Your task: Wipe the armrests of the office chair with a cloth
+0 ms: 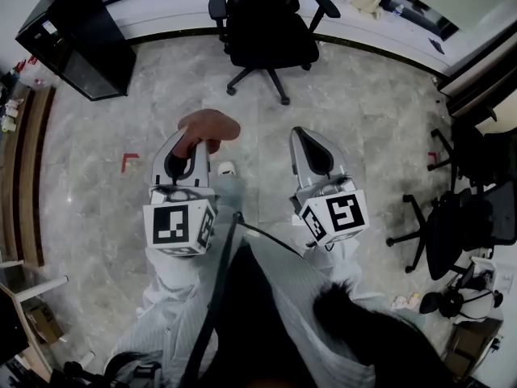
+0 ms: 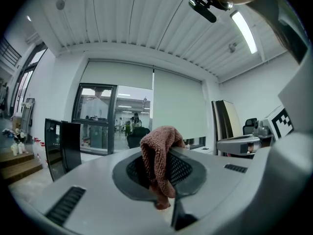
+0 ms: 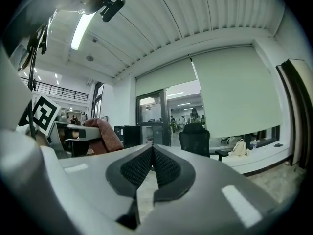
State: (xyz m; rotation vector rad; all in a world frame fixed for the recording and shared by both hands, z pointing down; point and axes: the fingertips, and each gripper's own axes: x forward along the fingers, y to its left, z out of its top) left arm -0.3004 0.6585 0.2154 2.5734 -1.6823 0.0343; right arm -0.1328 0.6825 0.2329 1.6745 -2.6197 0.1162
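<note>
The black office chair [image 1: 267, 29] stands ahead by the long white desk, its two armrests [image 1: 218, 8] sticking out at either side; it also shows small in the right gripper view [image 3: 194, 141]. My left gripper [image 1: 192, 140] is shut on a reddish-brown cloth [image 1: 208, 126], which drapes over the jaw tips in the left gripper view [image 2: 159, 155]. My right gripper [image 1: 309, 142] is shut with nothing between its jaws. Both grippers hover over the floor, well short of the chair.
A black cabinet [image 1: 77, 35] stands at the far left. More black chairs [image 1: 460, 225] crowd the right side. A bag [image 1: 367, 0] lies on the white desk [image 1: 380, 24]. Marble floor [image 1: 355, 111] stretches between me and the chair.
</note>
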